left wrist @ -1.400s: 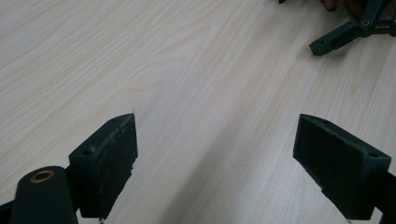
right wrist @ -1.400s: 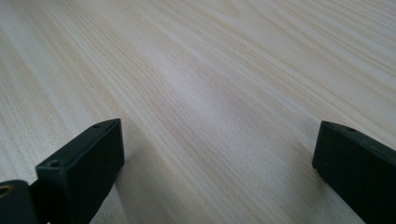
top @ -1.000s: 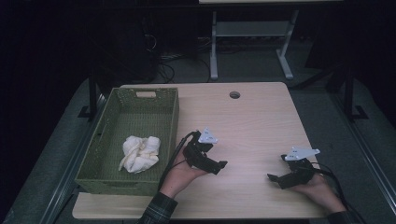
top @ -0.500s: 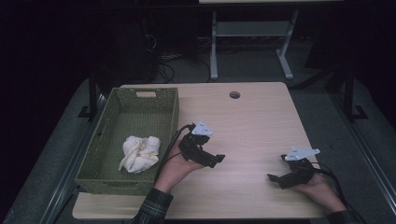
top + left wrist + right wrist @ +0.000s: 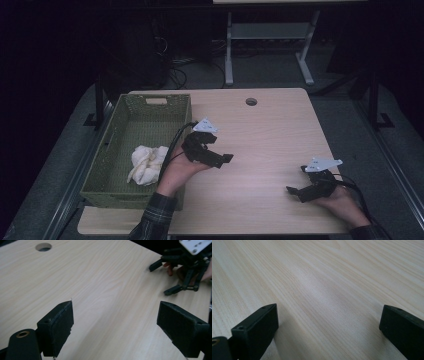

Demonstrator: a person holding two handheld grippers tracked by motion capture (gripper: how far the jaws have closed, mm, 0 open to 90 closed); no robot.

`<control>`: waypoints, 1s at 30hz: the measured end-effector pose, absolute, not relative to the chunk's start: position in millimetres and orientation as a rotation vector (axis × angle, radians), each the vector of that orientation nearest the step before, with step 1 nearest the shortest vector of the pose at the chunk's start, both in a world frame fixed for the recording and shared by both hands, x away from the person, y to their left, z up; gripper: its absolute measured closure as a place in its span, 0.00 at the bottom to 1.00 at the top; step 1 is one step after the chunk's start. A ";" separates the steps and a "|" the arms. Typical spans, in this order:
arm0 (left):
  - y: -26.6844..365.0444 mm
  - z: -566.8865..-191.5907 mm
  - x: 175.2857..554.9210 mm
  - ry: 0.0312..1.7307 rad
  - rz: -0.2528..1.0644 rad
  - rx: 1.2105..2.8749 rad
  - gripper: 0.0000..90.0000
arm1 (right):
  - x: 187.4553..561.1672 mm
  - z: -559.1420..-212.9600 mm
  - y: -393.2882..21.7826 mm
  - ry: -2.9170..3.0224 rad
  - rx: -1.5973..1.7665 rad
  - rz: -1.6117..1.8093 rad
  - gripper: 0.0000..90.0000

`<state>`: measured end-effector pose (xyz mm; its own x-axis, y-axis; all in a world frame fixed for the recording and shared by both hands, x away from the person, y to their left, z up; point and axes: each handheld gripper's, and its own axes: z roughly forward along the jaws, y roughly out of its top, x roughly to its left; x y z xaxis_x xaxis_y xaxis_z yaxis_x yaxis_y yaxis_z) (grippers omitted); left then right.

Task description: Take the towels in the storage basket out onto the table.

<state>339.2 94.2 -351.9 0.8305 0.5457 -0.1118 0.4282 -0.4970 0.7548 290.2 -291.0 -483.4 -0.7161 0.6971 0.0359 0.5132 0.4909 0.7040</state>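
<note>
Reaching likely next: left gripper [image 5: 212, 156] fingers spread, empty, above desk [image 5: 270, 130]; should swing to cloth [image 5: 146, 163] in basket [image 5: 150, 107]. Right gripper [image 5: 305, 189] spread, empty.

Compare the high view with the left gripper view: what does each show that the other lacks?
High view alone: the green basket holding a white cloth, and the person's plaid sleeve. Left gripper view alone: a close look at the left gripper with its jaws apart, nothing between them. Both: the wooden table, its round hole, and the right gripper.
</note>
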 end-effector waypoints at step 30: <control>164.7 -337.4 335.6 0.808 0.269 2.168 0.15 | 290.2 -483.4 -291.0 2.484 1.031 1.045 0.02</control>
<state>335.6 164.7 -337.4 0.7743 0.6289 -0.0701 0.4609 -0.4846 0.7434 290.2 -291.0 -483.4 -0.7160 0.6972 0.0360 0.5133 0.4908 0.7040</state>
